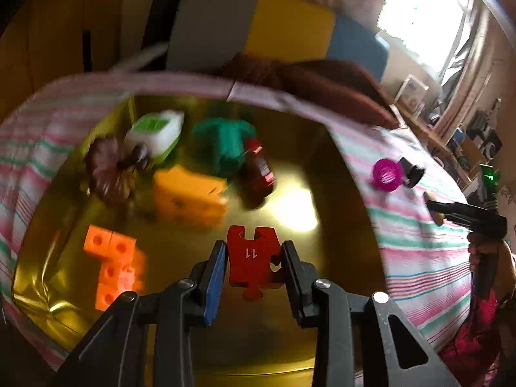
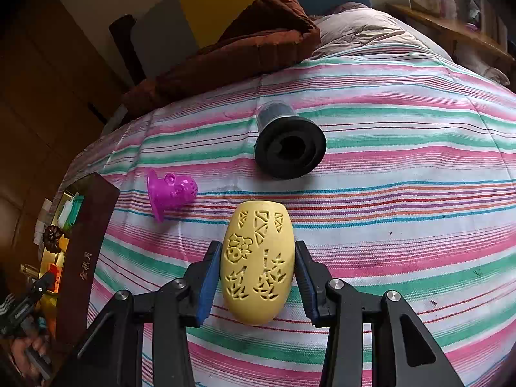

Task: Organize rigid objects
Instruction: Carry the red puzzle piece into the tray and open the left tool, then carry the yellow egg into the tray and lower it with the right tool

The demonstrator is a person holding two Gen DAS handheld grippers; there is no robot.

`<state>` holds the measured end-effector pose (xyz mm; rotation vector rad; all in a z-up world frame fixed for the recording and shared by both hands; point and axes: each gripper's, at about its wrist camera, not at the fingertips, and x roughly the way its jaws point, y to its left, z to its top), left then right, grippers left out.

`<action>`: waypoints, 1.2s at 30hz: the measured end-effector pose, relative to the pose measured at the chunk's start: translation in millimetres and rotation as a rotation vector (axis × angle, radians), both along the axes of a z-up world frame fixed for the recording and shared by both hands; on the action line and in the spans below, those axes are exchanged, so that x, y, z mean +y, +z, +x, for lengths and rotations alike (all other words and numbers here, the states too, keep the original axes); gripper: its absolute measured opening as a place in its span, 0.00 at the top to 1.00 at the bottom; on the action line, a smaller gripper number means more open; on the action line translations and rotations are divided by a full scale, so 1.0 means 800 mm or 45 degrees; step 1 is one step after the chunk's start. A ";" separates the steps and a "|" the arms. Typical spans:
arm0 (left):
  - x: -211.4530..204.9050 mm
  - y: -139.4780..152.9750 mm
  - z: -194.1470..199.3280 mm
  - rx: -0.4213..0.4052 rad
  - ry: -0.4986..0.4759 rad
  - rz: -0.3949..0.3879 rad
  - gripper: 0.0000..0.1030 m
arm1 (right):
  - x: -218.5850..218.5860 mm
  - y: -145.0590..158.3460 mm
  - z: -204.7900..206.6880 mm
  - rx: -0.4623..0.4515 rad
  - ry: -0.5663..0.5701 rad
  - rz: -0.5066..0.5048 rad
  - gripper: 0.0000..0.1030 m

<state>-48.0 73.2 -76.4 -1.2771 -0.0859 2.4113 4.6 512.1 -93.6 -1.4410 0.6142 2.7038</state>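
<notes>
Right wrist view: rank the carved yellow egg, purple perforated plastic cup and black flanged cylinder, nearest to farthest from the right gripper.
1. Carved yellow egg, between the right gripper's fingers.
2. Purple perforated plastic cup, ahead-left, on its side.
3. Black flanged cylinder, farthest, straight ahead.

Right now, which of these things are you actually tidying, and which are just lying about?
Job:
red puzzle piece
gold box
yellow carved egg
purple toy
black cylinder

Lying about:
brown blanket
striped bedsheet
</notes>
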 end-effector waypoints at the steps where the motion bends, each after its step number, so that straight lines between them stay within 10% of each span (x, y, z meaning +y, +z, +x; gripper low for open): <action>1: -0.006 -0.006 -0.004 -0.020 0.016 -0.003 0.67 | 0.000 0.000 0.000 0.000 0.000 0.003 0.57; 22: -0.065 -0.024 -0.024 -0.017 0.226 -0.168 0.58 | -0.002 0.010 0.004 0.053 0.008 0.051 0.57; 36: -0.075 0.007 0.042 0.240 0.194 -0.028 0.58 | -0.047 0.051 0.005 0.225 0.156 0.118 0.57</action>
